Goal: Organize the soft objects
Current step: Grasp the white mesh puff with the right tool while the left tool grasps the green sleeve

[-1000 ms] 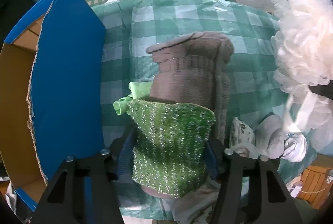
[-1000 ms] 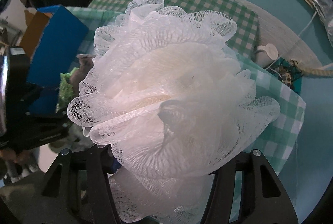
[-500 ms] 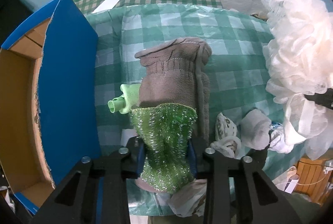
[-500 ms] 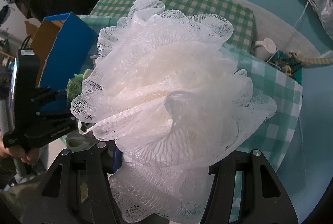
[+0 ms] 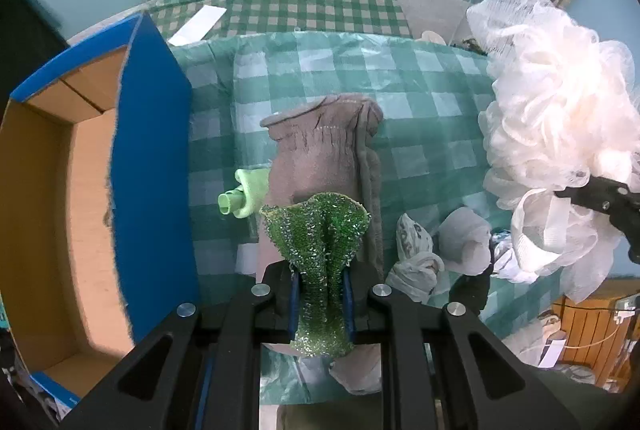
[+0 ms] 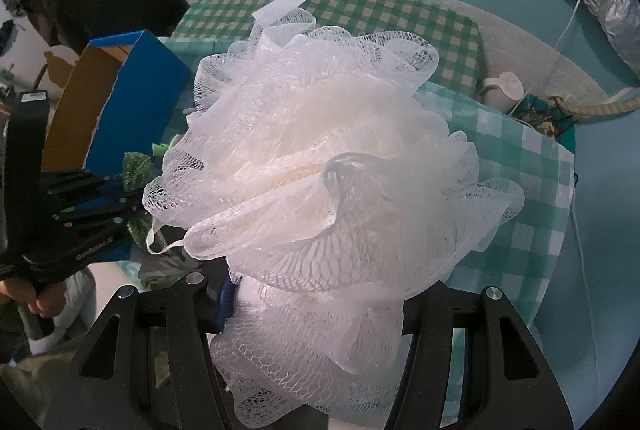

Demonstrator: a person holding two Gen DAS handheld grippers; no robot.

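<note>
Green glittery scrubber (image 5: 320, 254) pinched between left gripper (image 5: 320, 284) pads, above grey cloth (image 5: 320, 158). White mesh bath pouf (image 6: 320, 166) clamped in right gripper (image 6: 316, 304), filling its gap.

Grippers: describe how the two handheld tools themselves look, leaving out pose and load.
Both are matte black plastic. The left gripper has blue finger pads and round silver screw heads on its slotted arms. The right gripper matches, with a blue pad visible. White lettering marks the left tool's body, unreadable.
</note>
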